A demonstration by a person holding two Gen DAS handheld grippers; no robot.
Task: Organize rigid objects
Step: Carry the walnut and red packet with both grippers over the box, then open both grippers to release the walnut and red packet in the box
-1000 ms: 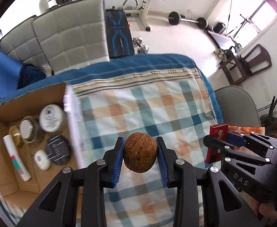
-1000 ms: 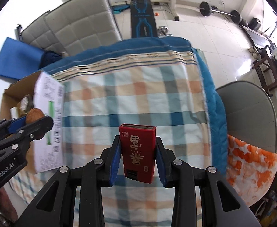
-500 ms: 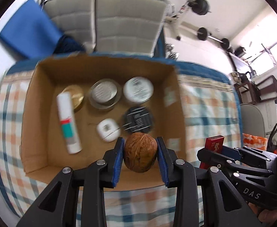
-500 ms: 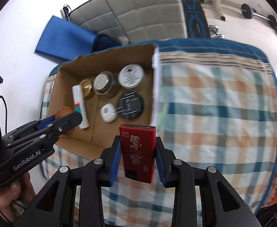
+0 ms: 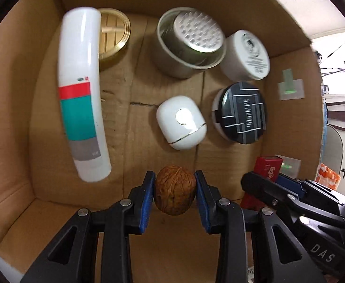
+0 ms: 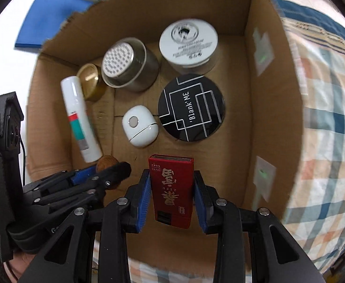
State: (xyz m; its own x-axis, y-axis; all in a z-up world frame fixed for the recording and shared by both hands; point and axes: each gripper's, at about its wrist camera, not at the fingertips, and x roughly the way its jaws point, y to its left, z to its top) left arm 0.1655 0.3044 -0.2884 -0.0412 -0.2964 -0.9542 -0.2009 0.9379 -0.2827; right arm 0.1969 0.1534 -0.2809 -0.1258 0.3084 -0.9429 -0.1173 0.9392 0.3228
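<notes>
Checked cloth covers the table (image 6: 325, 108) on which a cardboard box (image 6: 259, 75) stands open, and both grippers hang over its near end, pointing steeply down into it.

Six things already lie on the box floor. In the left wrist view a white tube (image 5: 80, 94) runs along the nine o'clock side, with a gold lid (image 5: 114, 37) at eleven touching its far end. A steel tin (image 5: 191, 44) sits at twelve, a white jar (image 5: 247, 55) at one, a black round case (image 5: 242, 115) at three, and a small white case (image 5: 181, 125) near the middle.

Two things are not yet down. The left gripper (image 5: 175, 194) is clamped on a walnut (image 5: 175, 193), held above bare cardboard at six o'clock, just near of the small white case. The right gripper (image 6: 171, 195) is clamped on a red box (image 6: 172, 188), held upright beside it, toward the five o'clock corner.

By my judgement the sorting is most of the way through: what remains is to lower both pieces into the free near strip and let go. Whether more things wait outside the box cannot be told from these views.
</notes>
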